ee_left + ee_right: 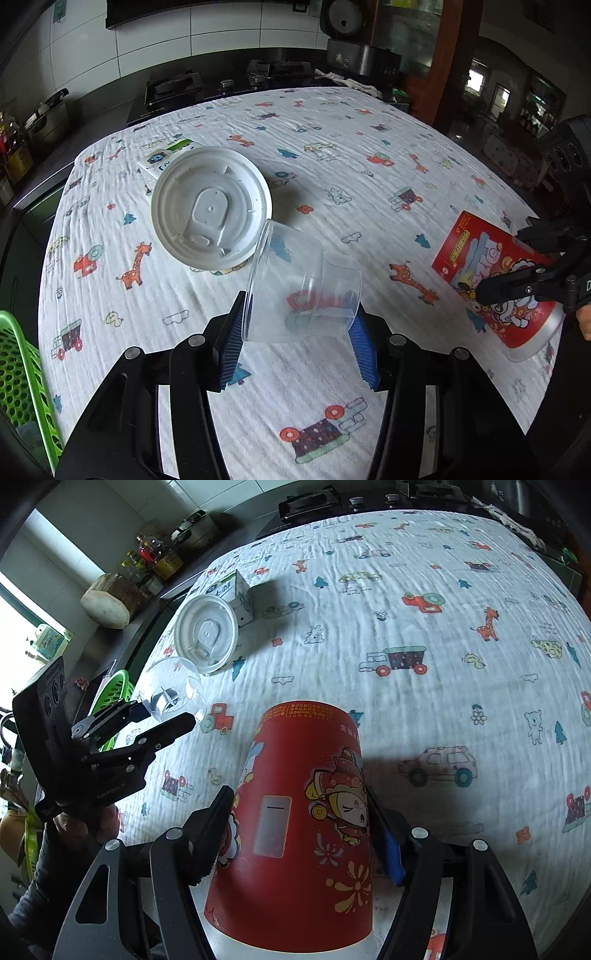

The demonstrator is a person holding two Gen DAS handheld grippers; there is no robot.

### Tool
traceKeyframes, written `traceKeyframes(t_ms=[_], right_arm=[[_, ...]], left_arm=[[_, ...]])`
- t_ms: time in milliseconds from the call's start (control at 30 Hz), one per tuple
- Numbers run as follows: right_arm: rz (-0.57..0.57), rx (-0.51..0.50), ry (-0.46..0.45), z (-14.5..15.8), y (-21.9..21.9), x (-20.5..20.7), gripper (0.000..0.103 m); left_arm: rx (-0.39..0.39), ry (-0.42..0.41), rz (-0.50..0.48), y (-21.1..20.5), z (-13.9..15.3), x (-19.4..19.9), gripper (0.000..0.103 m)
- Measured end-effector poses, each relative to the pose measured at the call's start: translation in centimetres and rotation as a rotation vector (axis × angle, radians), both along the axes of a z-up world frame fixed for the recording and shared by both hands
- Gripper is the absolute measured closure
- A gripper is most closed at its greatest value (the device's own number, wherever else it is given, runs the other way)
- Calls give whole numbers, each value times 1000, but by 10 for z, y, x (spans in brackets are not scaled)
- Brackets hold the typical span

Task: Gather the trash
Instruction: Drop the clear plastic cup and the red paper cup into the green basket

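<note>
Clear, thin plastic cup (303,291) sits low-centre in the left view, pinched across its wall by the left tool (299,343); light and crushable, it wants gentle pressure. The right tool (303,830) clamps a stiffer red paper cup (303,812). Farther up-left on the counter (369,166), a white lid (211,206) and carton (166,155) wait.

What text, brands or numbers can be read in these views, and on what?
"Genrobot AI": white print on the left gripper body, small and only roughly legible.
Red printed paper cup held in the right gripper: yellow Chinese characters near its rim, too small to read.
White-green small carton: print blurred, unreadable.
</note>
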State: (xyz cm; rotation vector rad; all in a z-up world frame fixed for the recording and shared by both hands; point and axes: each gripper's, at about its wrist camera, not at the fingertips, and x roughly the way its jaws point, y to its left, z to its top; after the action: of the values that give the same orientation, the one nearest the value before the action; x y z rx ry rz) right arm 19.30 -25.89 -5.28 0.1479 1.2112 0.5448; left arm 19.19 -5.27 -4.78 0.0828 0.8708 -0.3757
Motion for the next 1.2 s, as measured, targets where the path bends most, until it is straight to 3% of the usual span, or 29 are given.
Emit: traceKeyframes(t_ms=[200,400,767,1000,1133,1200], right_arm=[[60,34,-25,14,38,-5,36],[148,79,-37,25,99,-7,36],[290,149,-46,43,227,1,36],[357,187,-43,52,308,12,36],[389,198,-59,56,353,16,36],[402,202,-72,58,371,18,36]], left_arm=[[-30,-52,83,46,22,-25,52],[-27,-86,245,127,37,-51,52],[33,18,530,282,8,-76,51],[18,76,590,325,-16,-92,49],[16,73,602,333,-21,-100,34],[11,66,601,336,-20,-105,32]])
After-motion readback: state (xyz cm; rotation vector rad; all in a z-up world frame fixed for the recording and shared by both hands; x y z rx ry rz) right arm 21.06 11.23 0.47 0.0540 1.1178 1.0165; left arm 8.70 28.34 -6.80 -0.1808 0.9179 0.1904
